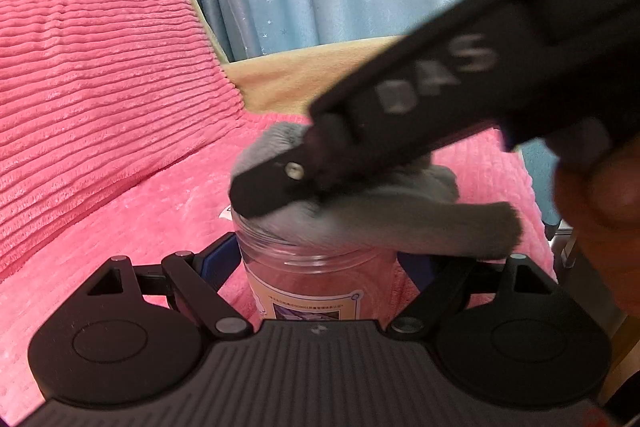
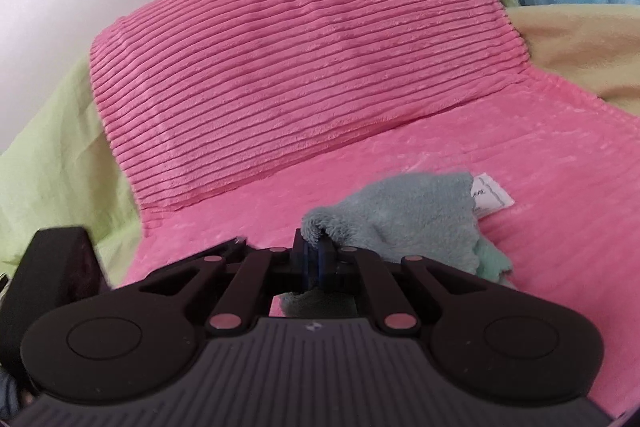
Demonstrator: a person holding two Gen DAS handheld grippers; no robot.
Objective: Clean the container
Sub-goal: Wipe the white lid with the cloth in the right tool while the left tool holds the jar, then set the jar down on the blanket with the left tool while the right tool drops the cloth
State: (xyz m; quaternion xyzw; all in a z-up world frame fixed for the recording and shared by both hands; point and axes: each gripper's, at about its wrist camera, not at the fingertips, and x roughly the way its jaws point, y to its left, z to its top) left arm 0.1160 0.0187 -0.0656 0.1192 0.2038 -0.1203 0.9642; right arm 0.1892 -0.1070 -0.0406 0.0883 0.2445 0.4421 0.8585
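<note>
Clear plastic, the jar (image 1: 320, 267) stands upright at lower centre of the left view, clamped by the left hand-held gripper (image 1: 320, 263), while the right hand-held gripper (image 2: 316, 259), closed on the grey cloth (image 2: 416, 219), slants in from upper right onto its open mouth.

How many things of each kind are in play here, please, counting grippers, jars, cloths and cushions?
Grippers: 2, the left gripper clamped on the jar and the right gripper pinching the cloth
Clear plastic jars: 1, the jar
Grey cloths: 1, the cloth, pressed at the jar's mouth
Pink ribbed cushions: 1, the cushion
Total: 5
</note>
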